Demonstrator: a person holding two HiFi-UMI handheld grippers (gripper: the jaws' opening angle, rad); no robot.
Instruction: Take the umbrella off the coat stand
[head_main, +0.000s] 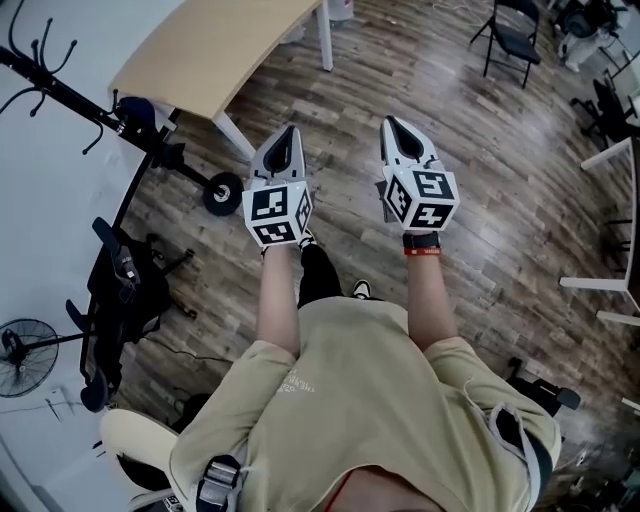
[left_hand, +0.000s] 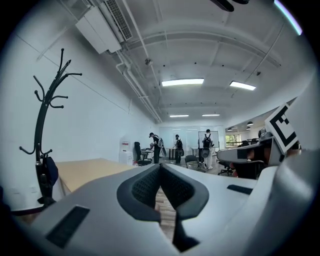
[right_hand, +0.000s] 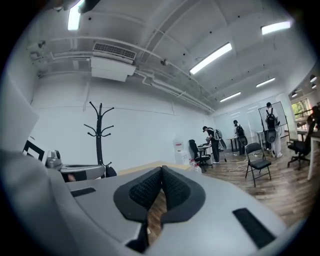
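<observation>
Left gripper (left_hand: 160, 169): jaws together, empty.
Right gripper (right_hand: 161, 172): jaws together, empty.
Umbrella (left_hand: 48, 172): dark blue, hanging low on black coat stand (left_hand: 42, 120).

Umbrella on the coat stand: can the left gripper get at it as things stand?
Probably not yet. The umbrella hangs low on the coat stand, well off to the side of the left gripper, whose jaws are shut. Nothing seems to block the way, though.
</observation>
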